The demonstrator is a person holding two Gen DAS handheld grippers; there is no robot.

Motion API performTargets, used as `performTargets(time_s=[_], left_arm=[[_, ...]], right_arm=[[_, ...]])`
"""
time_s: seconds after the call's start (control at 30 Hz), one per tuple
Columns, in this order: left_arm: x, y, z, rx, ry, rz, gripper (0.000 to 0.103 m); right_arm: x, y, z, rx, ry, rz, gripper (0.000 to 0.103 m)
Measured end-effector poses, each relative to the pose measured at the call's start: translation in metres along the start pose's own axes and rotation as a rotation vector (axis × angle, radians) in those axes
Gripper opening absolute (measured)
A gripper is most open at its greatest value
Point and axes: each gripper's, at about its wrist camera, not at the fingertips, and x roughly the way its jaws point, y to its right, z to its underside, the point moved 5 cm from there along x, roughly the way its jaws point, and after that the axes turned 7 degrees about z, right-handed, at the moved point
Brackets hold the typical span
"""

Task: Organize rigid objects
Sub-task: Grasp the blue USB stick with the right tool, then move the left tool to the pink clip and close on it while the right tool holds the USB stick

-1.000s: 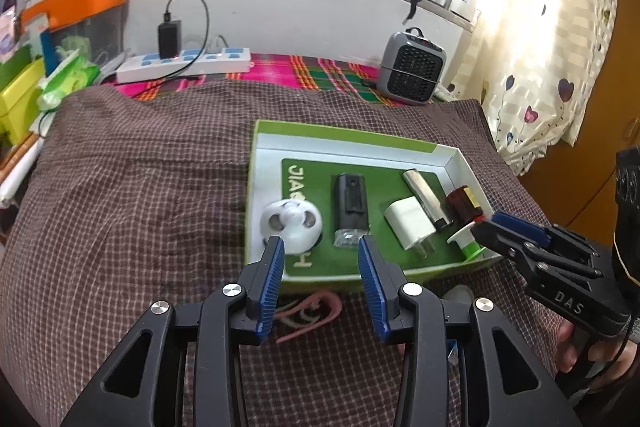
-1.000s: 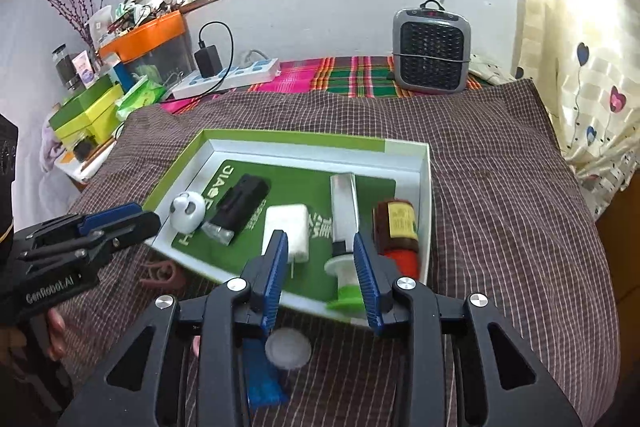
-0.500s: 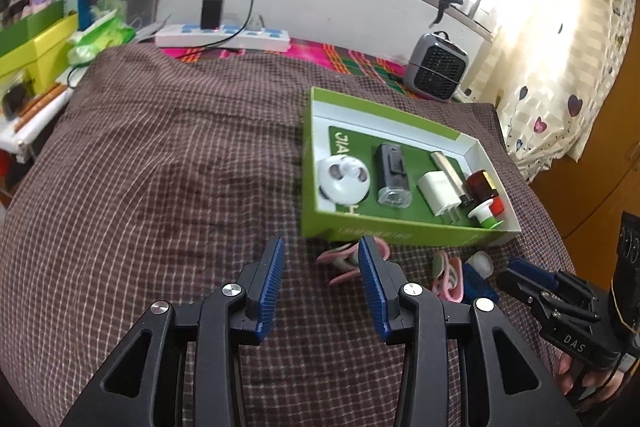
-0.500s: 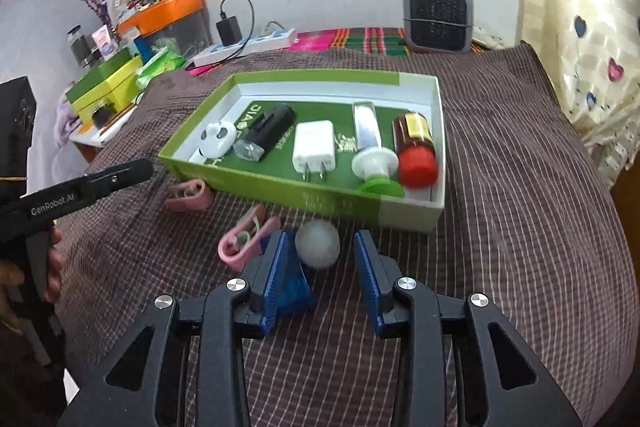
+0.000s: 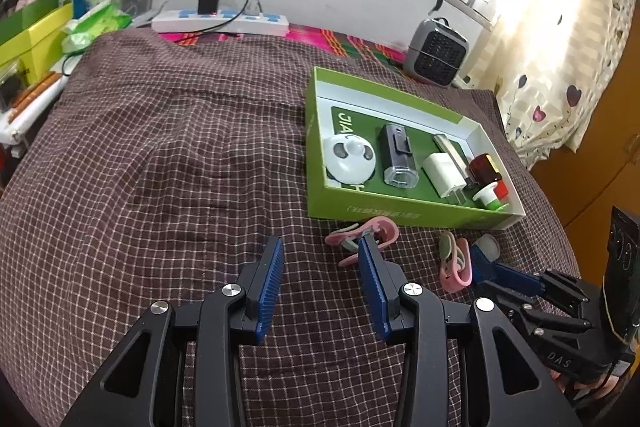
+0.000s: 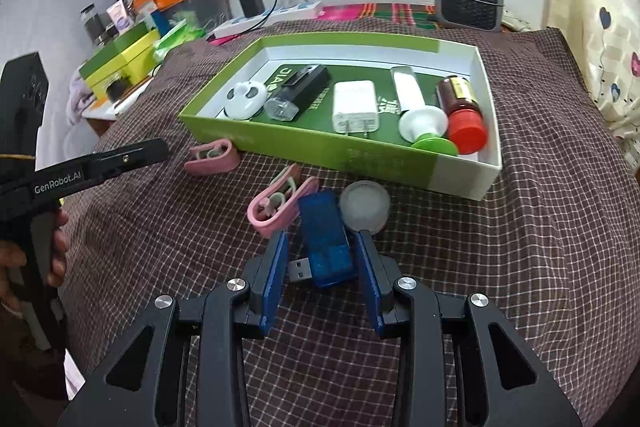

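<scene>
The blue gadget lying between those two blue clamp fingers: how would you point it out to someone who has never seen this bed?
Find the green box on the checked bedspread. In front of its near wall lie two pink clips and a round frosted cap. The blue USB stick lies beside that cap, the only translucent blue piece with a metal plug.

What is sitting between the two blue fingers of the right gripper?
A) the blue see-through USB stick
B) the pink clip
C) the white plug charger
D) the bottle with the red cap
A: in the right wrist view the translucent blue USB stick lies on the brown checked cloth between the open fingers of the right gripper; the charger and bottle are in the green box.
</scene>
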Motion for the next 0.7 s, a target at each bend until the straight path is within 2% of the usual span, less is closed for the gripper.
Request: performTargets(time_s=[0.1, 0.7], left_arm=[[0.002, 0.000, -0.001, -0.001, -0.005, 0.006, 0.042], [0.020, 0.013, -0.005, 0.037, -0.055, 0.039, 0.042]], right_arm=[[0.004, -0.002, 0.000, -0.007, -0.009, 0.007, 0.036], [0.004, -0.001, 0.000, 0.019, 0.004, 0.055, 0.035]])
